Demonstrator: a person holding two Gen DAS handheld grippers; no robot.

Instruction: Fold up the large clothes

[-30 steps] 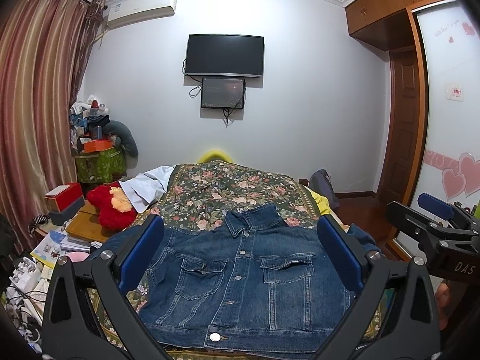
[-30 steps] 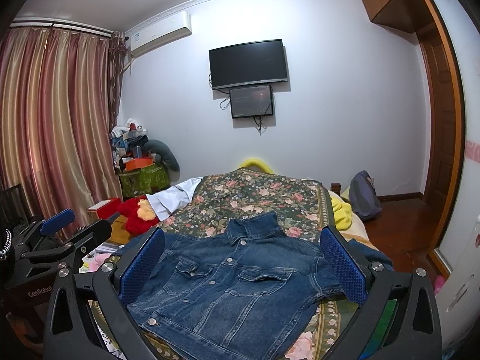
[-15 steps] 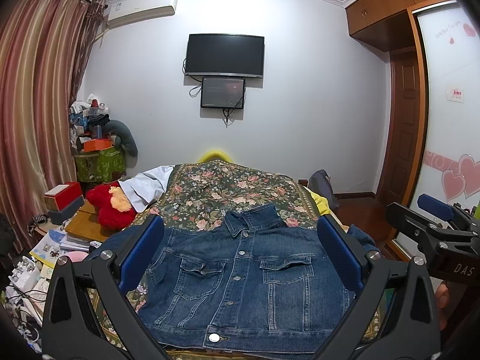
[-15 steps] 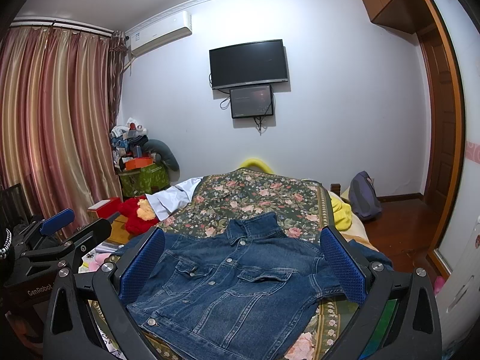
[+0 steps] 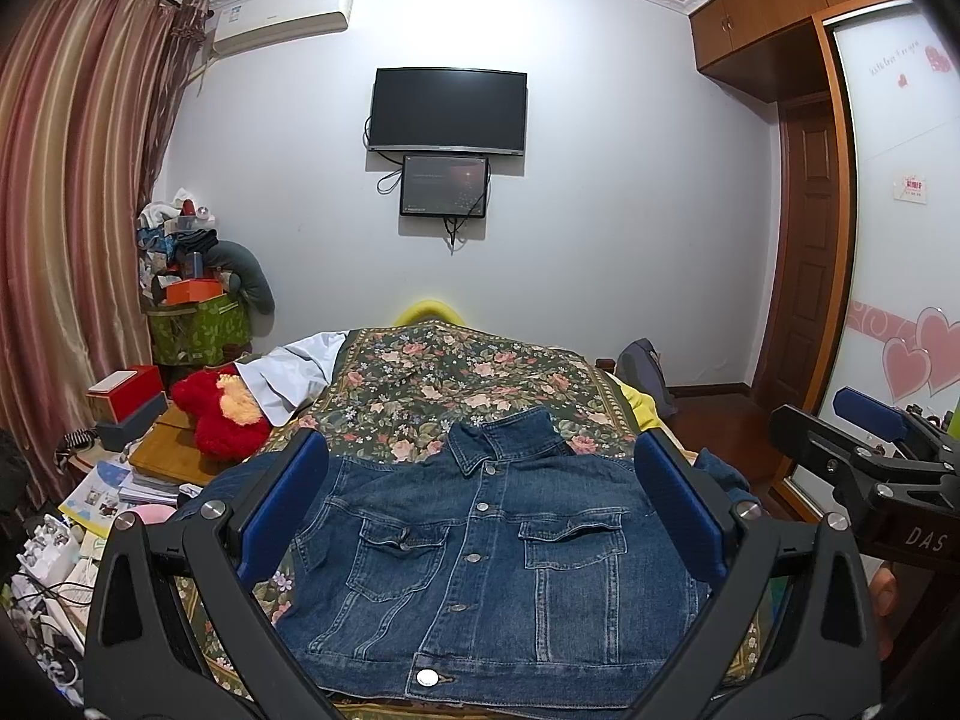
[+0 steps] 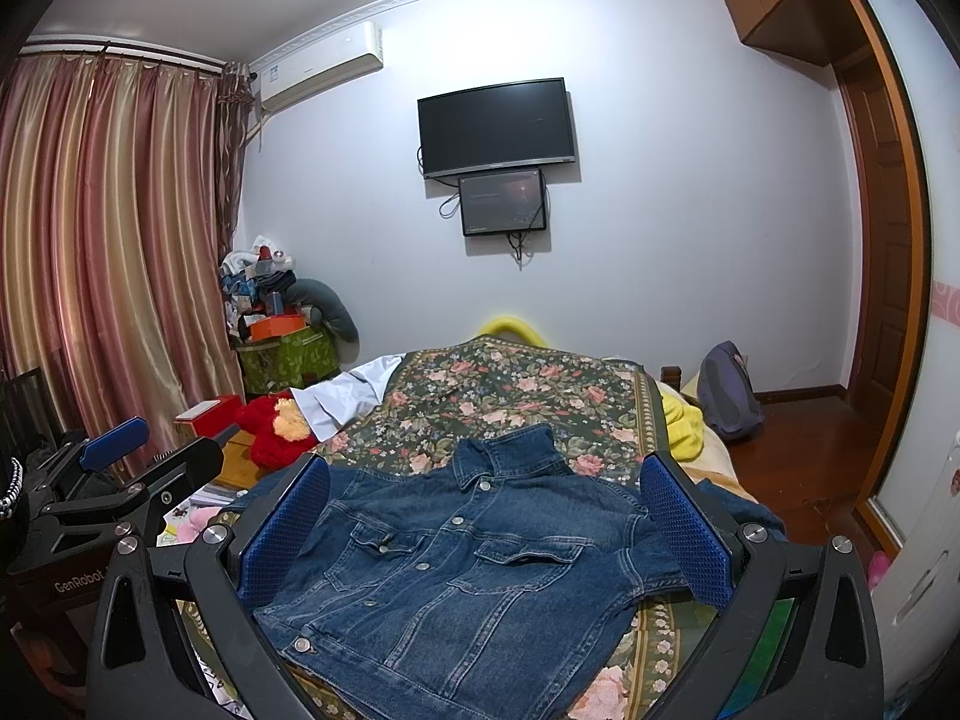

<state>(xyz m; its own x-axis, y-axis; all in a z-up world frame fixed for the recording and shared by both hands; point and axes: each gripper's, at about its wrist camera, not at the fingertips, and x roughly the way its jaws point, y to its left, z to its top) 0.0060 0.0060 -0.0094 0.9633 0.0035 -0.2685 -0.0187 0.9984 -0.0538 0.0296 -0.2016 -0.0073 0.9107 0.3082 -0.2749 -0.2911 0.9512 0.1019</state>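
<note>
- Left gripper (image 5: 480,504) and right gripper (image 6: 483,510) both hover spread wide, holding nothing, unmoved over the last second.
- The denim jacket (image 5: 480,570) stays flat, buttoned, on the floral bedspread (image 5: 456,378); folding hasn't begun.

One denim jacket (image 5: 480,564) lies on one bed (image 5: 480,378) under a floral cover. Two grippers show: the left gripper (image 5: 480,510) and the right gripper (image 6: 486,528), each with two blue pads. The jacket has two chest pockets. Two screens hang on the wall: one television (image 5: 447,111) and one smaller monitor (image 5: 444,186). One air conditioner (image 5: 282,15), one red plush toy (image 5: 219,414) and one backpack (image 6: 729,390) are visible.
</note>
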